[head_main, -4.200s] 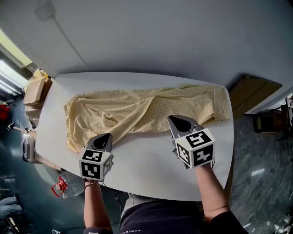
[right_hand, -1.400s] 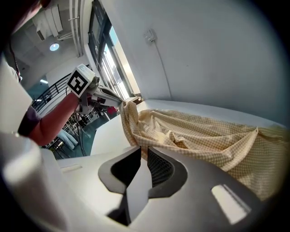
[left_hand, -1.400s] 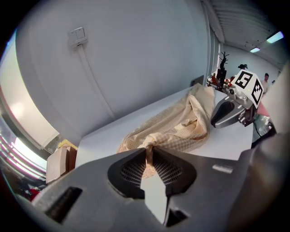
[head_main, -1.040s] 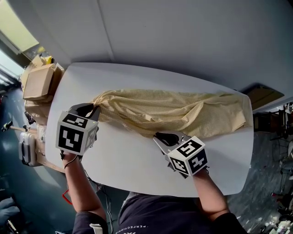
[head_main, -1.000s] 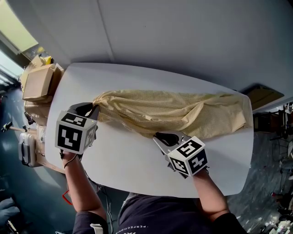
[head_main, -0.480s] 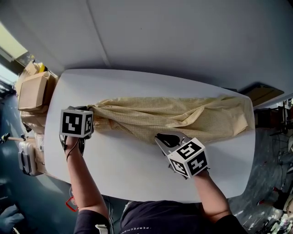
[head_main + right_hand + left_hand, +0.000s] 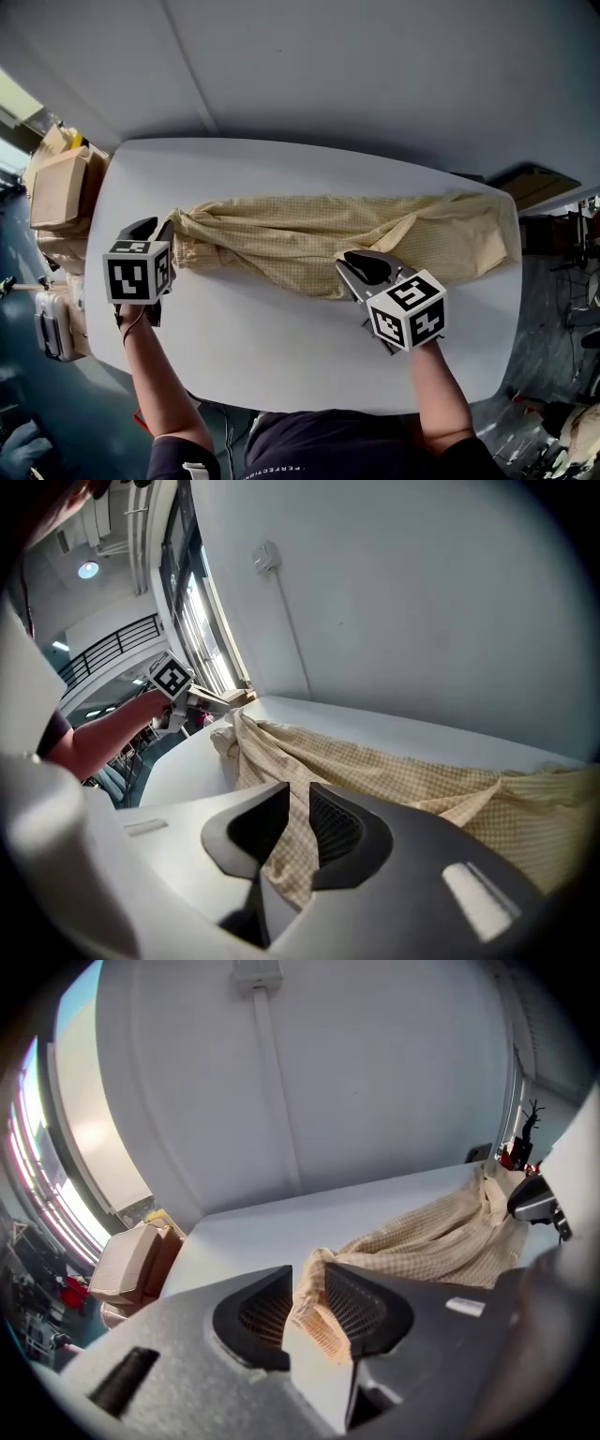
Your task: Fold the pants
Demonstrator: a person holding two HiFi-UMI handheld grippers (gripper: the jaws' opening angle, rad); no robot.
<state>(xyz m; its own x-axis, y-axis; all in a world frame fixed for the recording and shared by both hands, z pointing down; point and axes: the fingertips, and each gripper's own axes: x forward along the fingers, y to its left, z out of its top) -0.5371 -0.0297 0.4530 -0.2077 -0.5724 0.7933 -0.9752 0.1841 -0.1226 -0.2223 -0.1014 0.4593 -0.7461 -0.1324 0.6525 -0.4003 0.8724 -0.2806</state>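
Stretching left-right along table [image 7: 281, 352], pants [image 7: 281, 239]; left tool [image 7: 155, 231], right tool [image 7: 366, 268], jaws just opening, cloth loose between each

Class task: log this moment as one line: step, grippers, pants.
step: fold pants | left gripper: jaws just opening, pants end between | right gripper: jaws just opening, pants edge between | pants: bunched lengthwise on table

A white worktop [image 7: 281, 347] fills mid-frame beneath a plain grey wall [image 7: 356, 75]; cardboard boxes [image 7: 58, 186] sit stacked at the left edge, a brown board [image 7: 530, 185] at the right
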